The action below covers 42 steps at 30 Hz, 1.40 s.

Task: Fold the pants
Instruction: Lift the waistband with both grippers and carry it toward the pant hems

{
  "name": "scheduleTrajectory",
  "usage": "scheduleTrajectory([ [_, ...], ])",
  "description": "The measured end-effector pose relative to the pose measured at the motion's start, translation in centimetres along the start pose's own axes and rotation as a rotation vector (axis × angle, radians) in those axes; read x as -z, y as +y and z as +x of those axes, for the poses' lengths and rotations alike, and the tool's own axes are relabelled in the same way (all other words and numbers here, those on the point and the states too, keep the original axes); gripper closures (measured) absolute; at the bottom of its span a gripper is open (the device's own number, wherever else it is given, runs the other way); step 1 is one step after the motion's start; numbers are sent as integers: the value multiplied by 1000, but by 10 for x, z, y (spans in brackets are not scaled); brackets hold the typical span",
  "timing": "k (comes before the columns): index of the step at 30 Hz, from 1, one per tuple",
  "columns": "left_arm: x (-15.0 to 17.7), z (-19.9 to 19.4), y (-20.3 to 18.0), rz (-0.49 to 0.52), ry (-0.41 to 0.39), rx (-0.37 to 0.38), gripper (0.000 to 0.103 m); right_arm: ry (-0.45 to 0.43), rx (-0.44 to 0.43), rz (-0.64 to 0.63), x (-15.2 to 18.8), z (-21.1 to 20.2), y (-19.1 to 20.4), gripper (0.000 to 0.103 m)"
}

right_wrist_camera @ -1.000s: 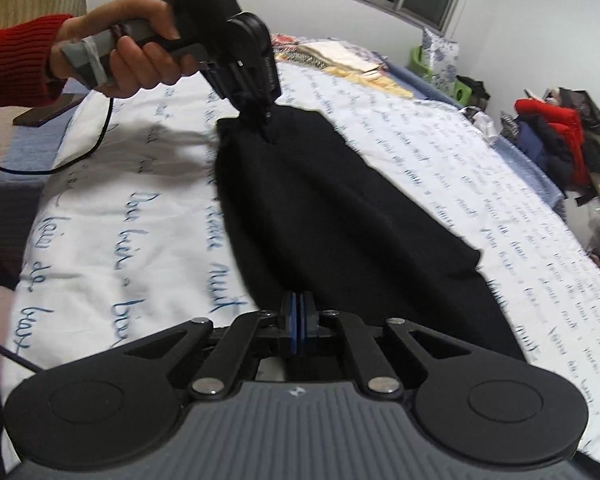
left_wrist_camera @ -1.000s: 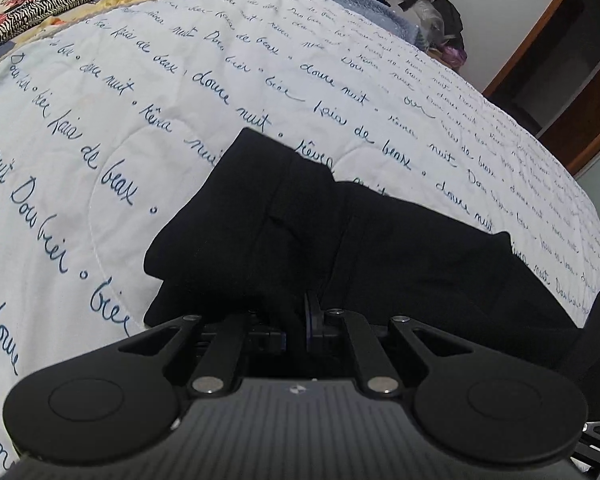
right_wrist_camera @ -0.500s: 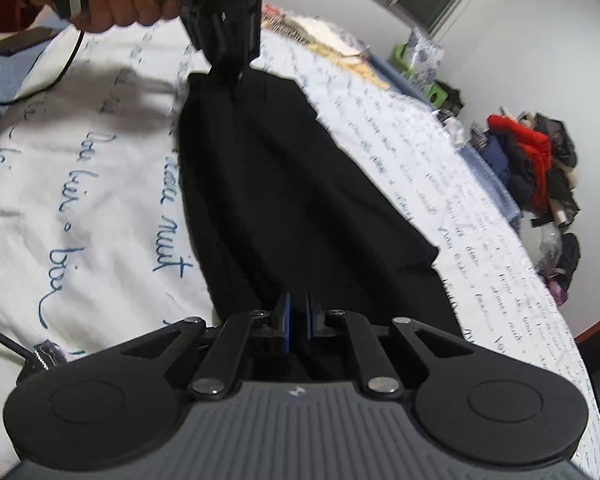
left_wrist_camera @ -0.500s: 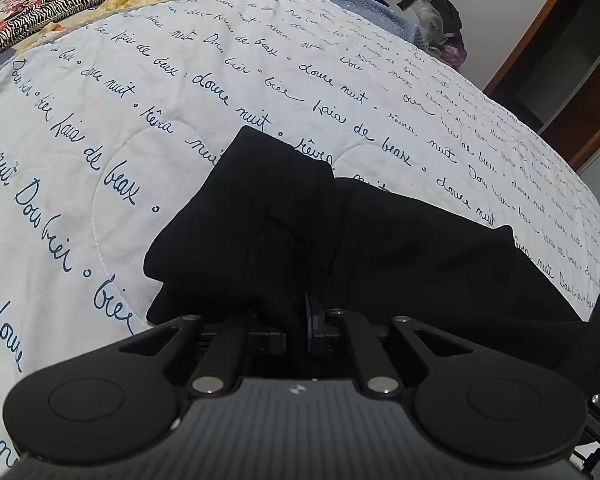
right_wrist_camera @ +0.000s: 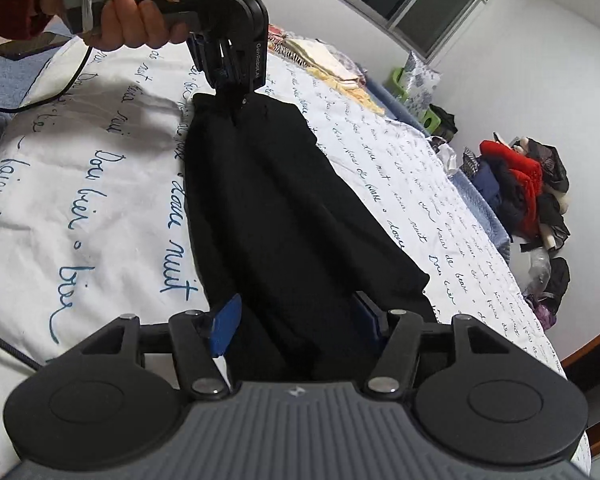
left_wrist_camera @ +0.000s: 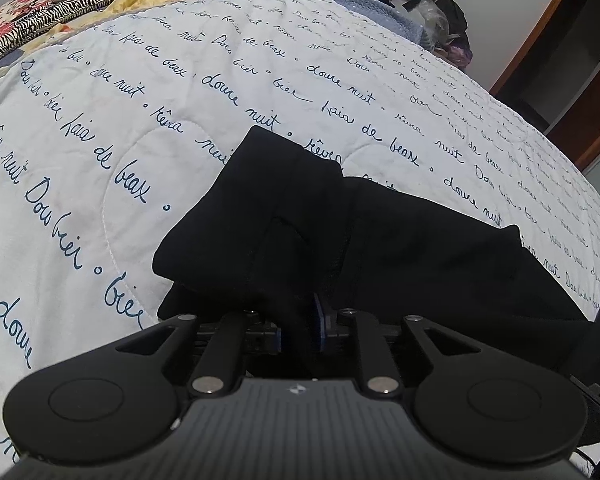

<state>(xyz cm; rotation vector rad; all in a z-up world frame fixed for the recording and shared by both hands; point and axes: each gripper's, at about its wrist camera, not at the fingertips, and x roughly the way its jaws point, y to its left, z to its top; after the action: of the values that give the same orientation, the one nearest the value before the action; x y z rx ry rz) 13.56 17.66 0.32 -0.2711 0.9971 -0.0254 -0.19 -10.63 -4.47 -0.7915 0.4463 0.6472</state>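
Note:
Black pants (right_wrist_camera: 284, 216) lie lengthwise on a white quilt with blue script. In the right wrist view my right gripper (right_wrist_camera: 296, 322) is open, its blue pads wide apart on either side of the near end of the pants. My left gripper (right_wrist_camera: 230, 84) shows at the far end, held in a hand, pinching the cloth there. In the left wrist view my left gripper (left_wrist_camera: 300, 330) is shut on a fold of the pants (left_wrist_camera: 400, 248), which bunch in front of it.
The quilt (left_wrist_camera: 180, 120) covers the bed. Folded linens (left_wrist_camera: 60, 4) lie at its far corner. A pile of clothes (right_wrist_camera: 524, 184) sits beside the bed by the wall. A phone and cable (right_wrist_camera: 32, 48) lie near the left hand.
My right gripper has opened and let go of the near end of the pants. My left gripper stays shut on the far end.

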Motion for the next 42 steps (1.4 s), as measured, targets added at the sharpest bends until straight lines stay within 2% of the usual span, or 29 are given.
scheduleTrajectory([
  [3,0,1,1,-5,1,1,79,19,-10,-39,-4,11,4,51],
  [6,1,1,1,1,-4,-4,80,35,-39,-52,-8,24,10,78],
  [7,2,1,1,6,-6,-8,81,36,-48,-47,-10,27,12,93],
  [9,4,-2,-2,33,-17,-24,84,40,-56,-51,-11,29,16,97],
  [15,10,-8,-5,114,-57,-56,87,2,-129,47,-11,1,13,98],
  [17,10,5,-4,131,-31,-66,85,27,-131,75,-10,9,14,98],
  [20,15,12,-4,149,-43,-85,82,38,-132,125,-6,18,15,95],
  [21,16,7,-5,162,-55,-89,79,36,-128,130,-7,13,16,94],
  [23,19,0,-4,192,-69,-106,74,21,-145,149,-5,-5,13,81],
  [24,20,-3,-3,199,-72,-119,69,7,-142,179,-1,-16,9,77],
  [25,21,-6,-2,202,-76,-143,61,1,-127,224,4,-28,2,74],
  [26,22,-9,-2,206,-85,-179,58,2,-108,278,12,-37,-6,74],
  [28,23,-17,-1,217,-108,-237,56,12,-46,413,36,-56,-27,74],
  [31,25,-29,-8,212,-128,-255,59,71,112,615,85,-78,-57,74],
  [35,29,-42,-41,262,-158,-201,59,177,267,880,157,-99,-88,74],
  [38,35,-42,-77,346,-160,-118,58,252,297,1006,198,-110,-92,74],
  [40,46,-41,-104,415,-154,-55,57,221,298,1051,208,-123,-89,74],
  [42,57,-36,-130,487,-128,25,56,200,336,1072,210,-132,-90,73],
])
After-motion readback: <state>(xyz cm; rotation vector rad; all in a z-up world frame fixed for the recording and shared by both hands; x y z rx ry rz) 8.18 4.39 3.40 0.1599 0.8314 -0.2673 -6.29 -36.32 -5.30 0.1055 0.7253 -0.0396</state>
